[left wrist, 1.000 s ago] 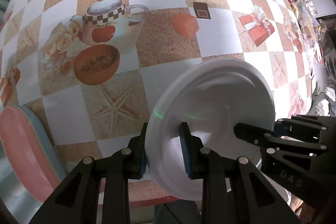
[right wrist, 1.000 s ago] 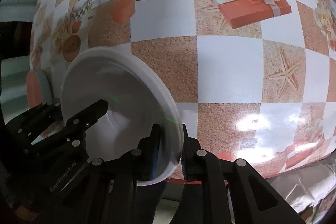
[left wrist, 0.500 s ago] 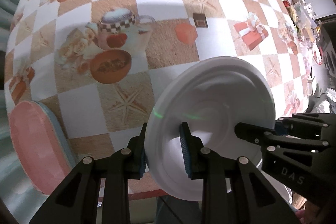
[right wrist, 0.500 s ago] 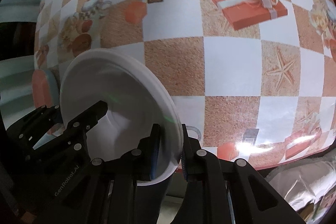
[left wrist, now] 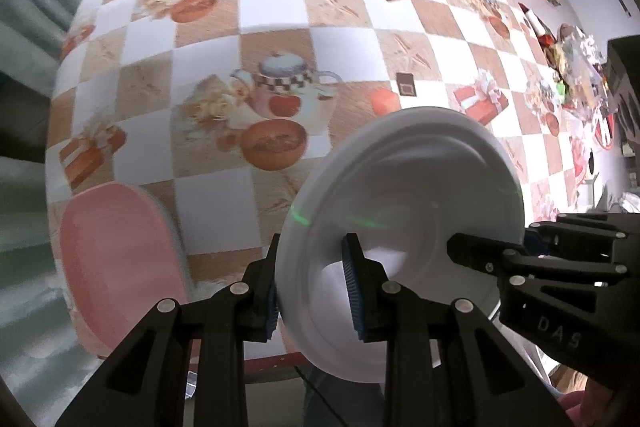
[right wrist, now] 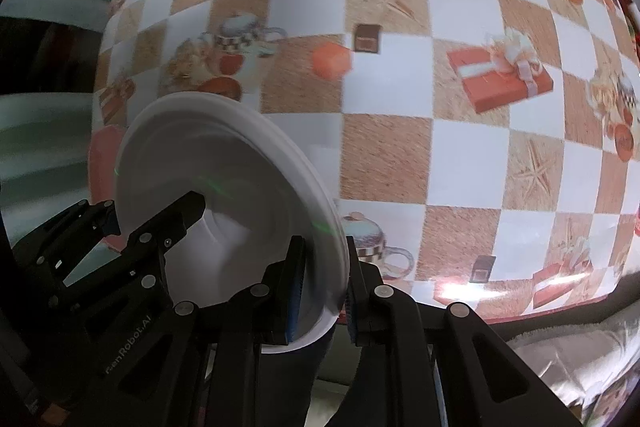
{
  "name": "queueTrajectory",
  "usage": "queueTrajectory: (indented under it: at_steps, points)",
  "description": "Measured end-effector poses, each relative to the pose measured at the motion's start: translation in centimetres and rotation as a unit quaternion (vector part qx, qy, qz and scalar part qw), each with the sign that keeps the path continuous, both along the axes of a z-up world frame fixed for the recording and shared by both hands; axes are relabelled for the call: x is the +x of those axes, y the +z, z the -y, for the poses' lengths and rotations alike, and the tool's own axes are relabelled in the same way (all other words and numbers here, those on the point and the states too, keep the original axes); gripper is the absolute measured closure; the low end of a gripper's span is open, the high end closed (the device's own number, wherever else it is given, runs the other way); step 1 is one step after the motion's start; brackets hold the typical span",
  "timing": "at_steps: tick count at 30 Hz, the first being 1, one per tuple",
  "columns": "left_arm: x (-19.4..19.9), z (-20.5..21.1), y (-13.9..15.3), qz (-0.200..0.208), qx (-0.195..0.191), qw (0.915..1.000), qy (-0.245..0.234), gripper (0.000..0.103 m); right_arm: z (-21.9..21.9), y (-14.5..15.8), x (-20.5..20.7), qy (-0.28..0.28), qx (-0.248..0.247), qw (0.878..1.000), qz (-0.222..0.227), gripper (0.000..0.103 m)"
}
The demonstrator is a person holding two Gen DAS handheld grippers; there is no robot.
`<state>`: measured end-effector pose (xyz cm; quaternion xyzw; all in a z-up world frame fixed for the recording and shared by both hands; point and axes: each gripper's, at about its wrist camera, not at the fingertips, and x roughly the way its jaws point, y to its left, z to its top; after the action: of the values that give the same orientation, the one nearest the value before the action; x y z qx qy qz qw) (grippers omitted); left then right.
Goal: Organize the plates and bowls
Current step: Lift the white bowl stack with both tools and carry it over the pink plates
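A checkered tablecloth [left wrist: 280, 7] covers the table, bearing pink plate [left wrist: 116, 267].

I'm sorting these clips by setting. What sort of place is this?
Probably a home dining or kitchen area. A table wears a checked oilcloth printed with teapots and gifts, a white plate is held above it, a pink plate sits at its edge, and cluttered shelves line the far wall.

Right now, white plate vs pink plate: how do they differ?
Colour: the white plate is plain white; the pink plate is pink with a pale rim.
Support: the white plate is held in the air, the left gripper and right gripper each clamped on its rim; the pink plate lies at the table edge, untouched.
Pose: the white plate is tilted; the pink plate lies flat.
Both are round.
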<state>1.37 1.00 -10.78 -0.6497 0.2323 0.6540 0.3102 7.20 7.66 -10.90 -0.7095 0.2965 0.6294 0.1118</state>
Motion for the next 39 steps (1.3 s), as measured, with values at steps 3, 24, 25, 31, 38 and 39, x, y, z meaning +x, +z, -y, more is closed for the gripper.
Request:
queueTrajectory:
  at_steps: [3, 24, 25, 31, 38, 39]
  points:
    - [-0.5, 0.8, 0.6, -0.007, 0.006, 0.9999, 0.012, 0.072, 0.8, 0.7, -0.6, 0.011, 0.005, 1.0, -0.007, 0.084]
    - [-4.4, 11.4, 4.3, -0.05, 0.021, 0.9908, 0.124, 0.073, 9.0, 2.6, -7.0, 0.122, 0.014, 0.992, -0.04, 0.084]
    - [-4.7, 12.1, 4.4, -0.051, 0.02, 0.9896, 0.133, 0.073, 9.6, 2.5, -7.4, 0.128, 0.013, 0.991, -0.041, 0.084]
    - [-6.2, 15.4, 4.4, -0.052, 0.011, 0.9845, 0.167, 0.073, 12.6, 2.2, -9.5, 0.159, 0.006, 0.986, -0.044, 0.084]
    - [-7.6, 17.7, 3.8, -0.046, 0.0, 0.9806, 0.19, 0.073, 15.0, 1.0, -11.5, 0.171, -0.008, 0.985, -0.038, 0.084]
    - [-7.8, 17.9, 3.6, -0.043, -0.001, 0.9803, 0.193, 0.073, 15.2, 0.8, -11.7, 0.172, -0.008, 0.984, -0.037, 0.084]
